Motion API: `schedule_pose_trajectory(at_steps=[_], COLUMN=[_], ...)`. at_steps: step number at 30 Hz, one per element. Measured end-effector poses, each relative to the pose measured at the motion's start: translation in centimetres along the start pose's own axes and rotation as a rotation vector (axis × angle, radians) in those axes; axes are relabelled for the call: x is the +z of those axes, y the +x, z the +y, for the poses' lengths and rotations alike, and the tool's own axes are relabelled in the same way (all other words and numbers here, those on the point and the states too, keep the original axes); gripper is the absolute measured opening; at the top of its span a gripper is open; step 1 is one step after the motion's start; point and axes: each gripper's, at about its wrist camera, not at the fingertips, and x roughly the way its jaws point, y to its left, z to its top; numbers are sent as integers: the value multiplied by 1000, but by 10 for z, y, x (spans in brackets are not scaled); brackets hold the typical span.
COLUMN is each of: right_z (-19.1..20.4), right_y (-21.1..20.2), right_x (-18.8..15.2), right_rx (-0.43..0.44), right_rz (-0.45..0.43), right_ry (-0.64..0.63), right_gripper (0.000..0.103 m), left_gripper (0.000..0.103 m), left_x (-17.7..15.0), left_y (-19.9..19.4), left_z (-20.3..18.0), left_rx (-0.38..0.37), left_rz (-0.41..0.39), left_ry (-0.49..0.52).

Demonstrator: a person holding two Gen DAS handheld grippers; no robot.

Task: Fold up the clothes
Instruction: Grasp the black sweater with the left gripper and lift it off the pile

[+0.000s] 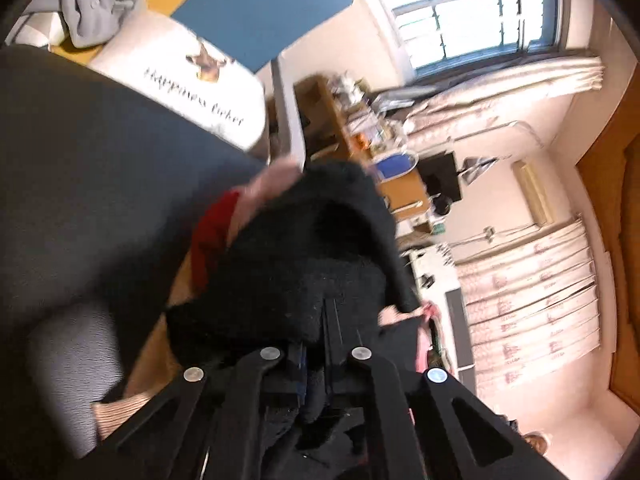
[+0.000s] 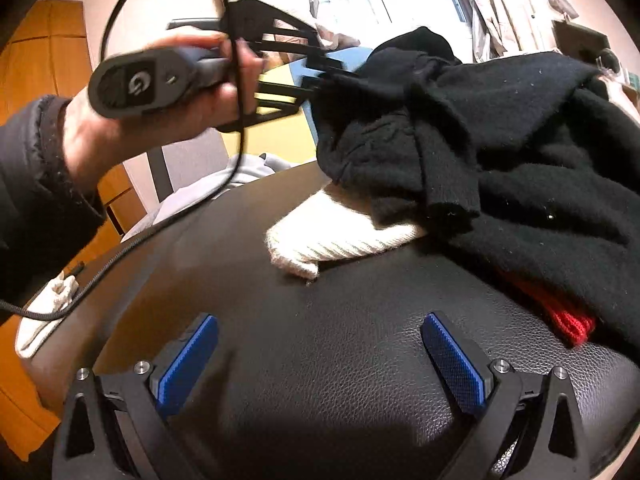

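The soft, limp black sweater (image 2: 520,152) is pinched at its edge by the left tongs (image 2: 332,68), while the right tongs (image 2: 320,364) gape empty below it.

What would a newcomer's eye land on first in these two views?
The black sweater: it fills the right side of the right wrist view, bunched over the black leather surface, with the left tongs shut on its edge. Under it a cream knit sticks out in the middle and a red knit at the right. In the foreground the right tongs stand open and empty over the leather.
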Motion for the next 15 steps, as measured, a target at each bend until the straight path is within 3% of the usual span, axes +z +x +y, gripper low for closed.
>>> schedule_pose_trajectory(at_steps=[4, 13, 15], right_z=[1, 11, 16], right_y=[0, 4, 2], right_x=[0, 2, 2], right_rx=[-6, -77, -107], right_rz=[4, 52, 83], right_ry=[-2, -51, -68], right_gripper=[103, 103, 103], left_gripper=[4, 4, 4], left_x=[13, -49, -62], left_y=[-49, -167, -187], left_z=[28, 156, 178], left_rx=[30, 143, 125], left_rz=[-96, -181, -174], left_ry=[-51, -282, -325])
